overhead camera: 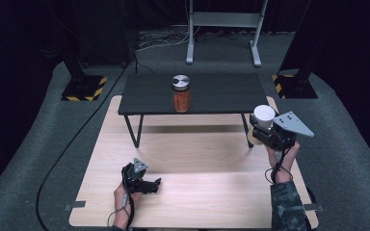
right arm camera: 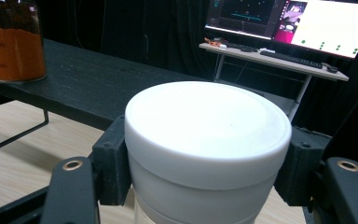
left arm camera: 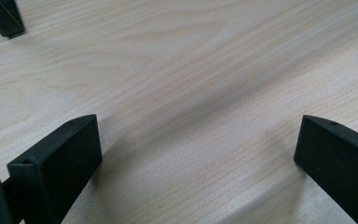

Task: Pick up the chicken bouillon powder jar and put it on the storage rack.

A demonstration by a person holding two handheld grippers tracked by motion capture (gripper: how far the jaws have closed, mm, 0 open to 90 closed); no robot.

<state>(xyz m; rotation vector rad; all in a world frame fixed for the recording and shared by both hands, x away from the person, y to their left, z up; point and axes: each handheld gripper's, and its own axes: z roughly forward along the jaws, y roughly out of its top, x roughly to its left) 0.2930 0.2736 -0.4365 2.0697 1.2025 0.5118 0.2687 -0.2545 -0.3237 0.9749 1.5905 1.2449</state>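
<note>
My right gripper is shut on a white-lidded jar, held above the wooden table by the right end of the black shelf. In the right gripper view the white jar sits upright, clamped on both sides by the black pads. An orange jar with a silver lid stands in the middle of the black shelf, and it appears as the orange jar at the upper left. My left gripper lies low on the wooden table, and its black fingers stand wide apart with bare wood between them.
The black shelf stands on thin metal legs at the table's far half. A shelf leg shows near my left gripper. Beyond are a monitor on a stand, a white frame and black posts with hazard tape.
</note>
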